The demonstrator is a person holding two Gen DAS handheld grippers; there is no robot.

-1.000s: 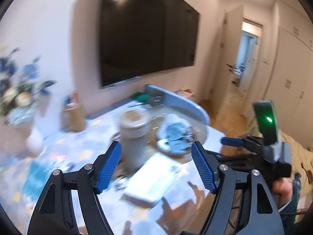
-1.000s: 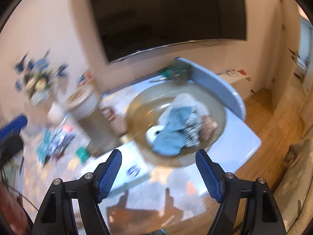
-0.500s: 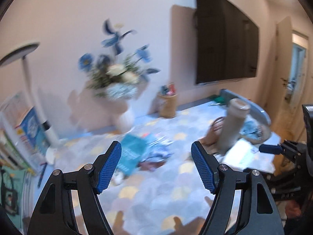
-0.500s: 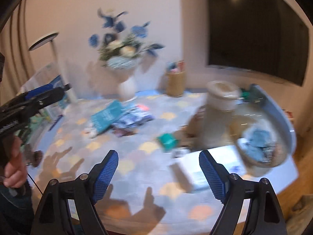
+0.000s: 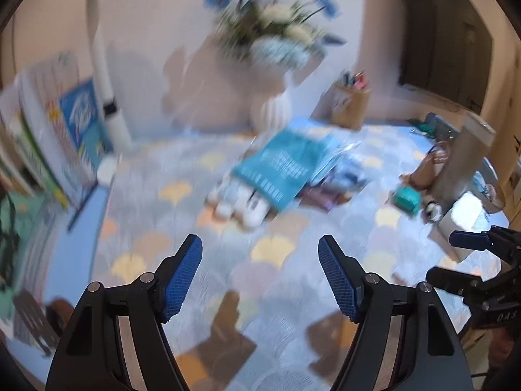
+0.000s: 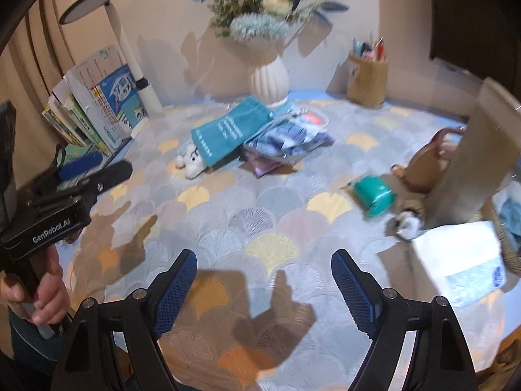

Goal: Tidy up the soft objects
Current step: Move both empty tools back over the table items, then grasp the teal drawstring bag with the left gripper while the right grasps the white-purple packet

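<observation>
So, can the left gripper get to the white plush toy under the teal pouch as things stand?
Probably yes. The left gripper is open and empty, and only bare tablecloth lies before the plush toy. The teal pouch covers part of it, leaving its near end exposed.

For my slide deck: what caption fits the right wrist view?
Open right gripper above a patterned tablecloth, facing a teal pouch, white soft toy and flower vase.
</observation>
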